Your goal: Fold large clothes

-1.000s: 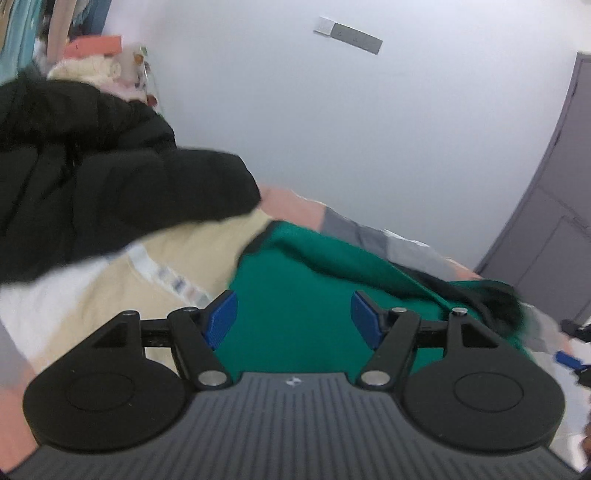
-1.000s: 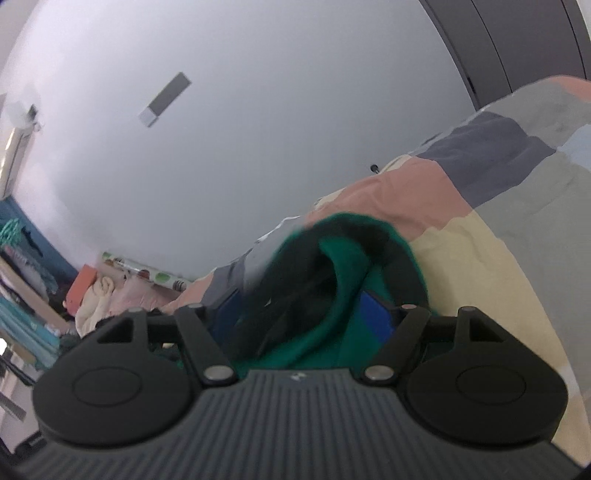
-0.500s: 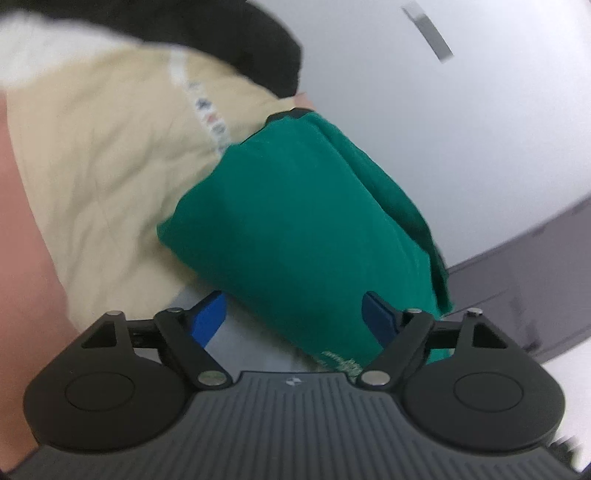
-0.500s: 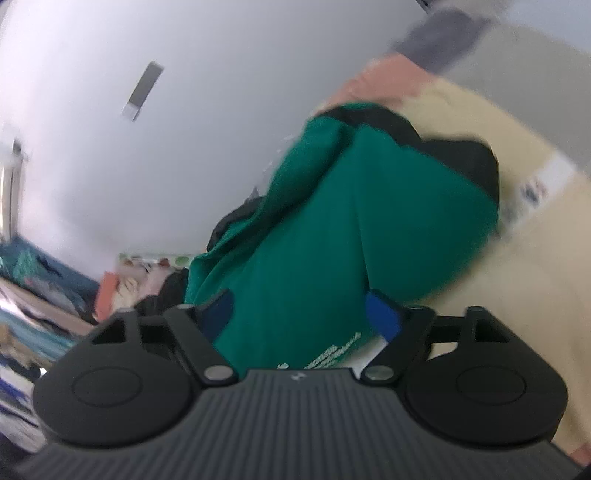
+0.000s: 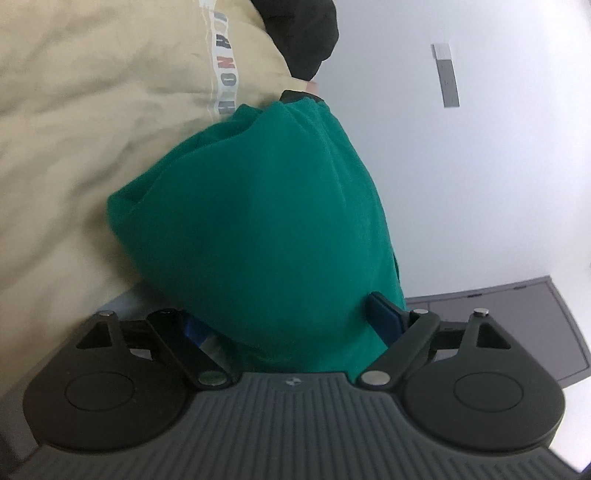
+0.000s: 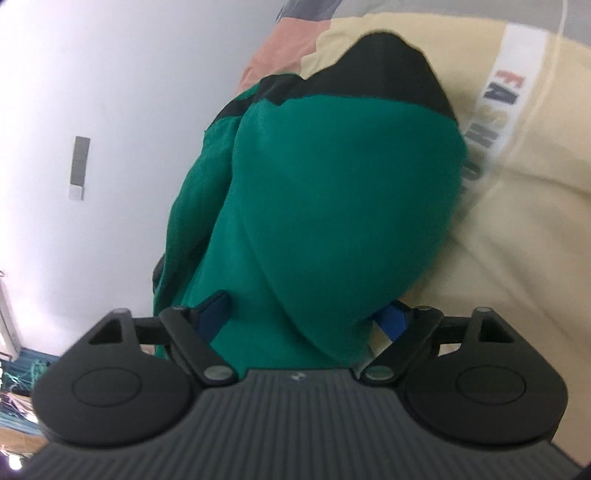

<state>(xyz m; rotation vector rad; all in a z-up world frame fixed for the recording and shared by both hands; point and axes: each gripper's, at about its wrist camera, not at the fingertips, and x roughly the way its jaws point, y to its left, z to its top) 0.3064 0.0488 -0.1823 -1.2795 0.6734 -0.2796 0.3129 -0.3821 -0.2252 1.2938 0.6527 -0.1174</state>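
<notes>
A folded green garment [image 5: 258,221] with a black band [image 6: 388,70] at its far end lies bunched on the bed. In the left wrist view it fills the space between the fingers of my left gripper [image 5: 286,317], whose jaws are opening around its near end. One blue pad [image 5: 384,317] sits beside the cloth and the other is half covered by it. My right gripper [image 6: 306,310] straddles the green garment [image 6: 332,184] the same way, jaws also opening, a blue pad [image 6: 393,321] at each side of the bundle.
A beige garment with printed letters [image 5: 92,110] [image 6: 517,184] lies under and beside the green one. A black jacket [image 5: 303,29] sits at the far end. Pink and grey bed cover [image 6: 284,48], a white wall and a grey door [image 5: 517,325] lie beyond.
Both grippers have rolled over and dropped toward the bed, closing in on the green bundle. Their jaws have spread wider, and the bundle now sits between both pairs of fingers.
</notes>
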